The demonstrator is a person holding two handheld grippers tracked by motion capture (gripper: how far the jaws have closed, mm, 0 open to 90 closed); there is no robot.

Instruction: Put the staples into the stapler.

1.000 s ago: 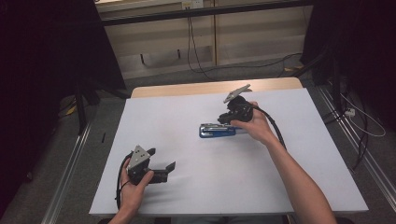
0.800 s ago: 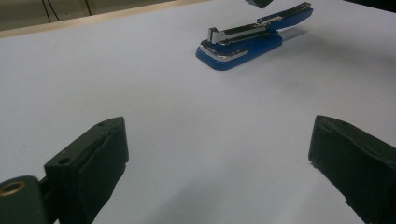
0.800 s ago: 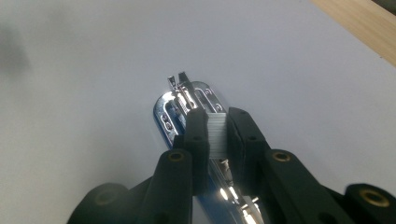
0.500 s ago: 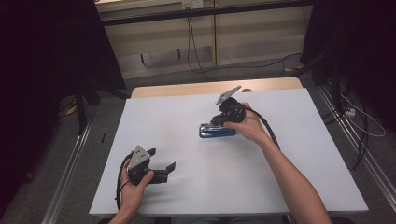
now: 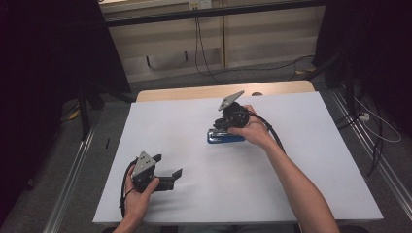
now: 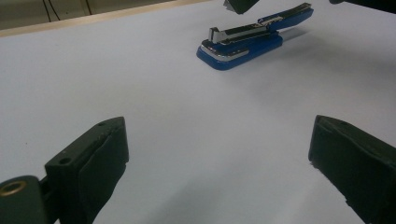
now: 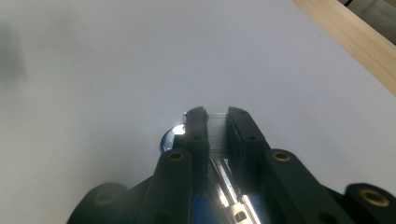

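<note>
Right tongs [image 7: 217,116] are pinched nearly together on a small strip of staples [image 7: 218,133], holding it right over the open blue stapler [image 5: 224,137]. My guess is it's a reload, since the stapler's top arm is flipped up in the left gripper view [image 6: 252,39] and the metal channel sits exposed under the strip. The stapler lies flat around the middle of the white surface [image 5: 175,126], toward the far side. Left tongs [image 5: 167,171] sit spread wide apart with nothing in them, parked well away at the near left, probably just staying clear for now.
</note>
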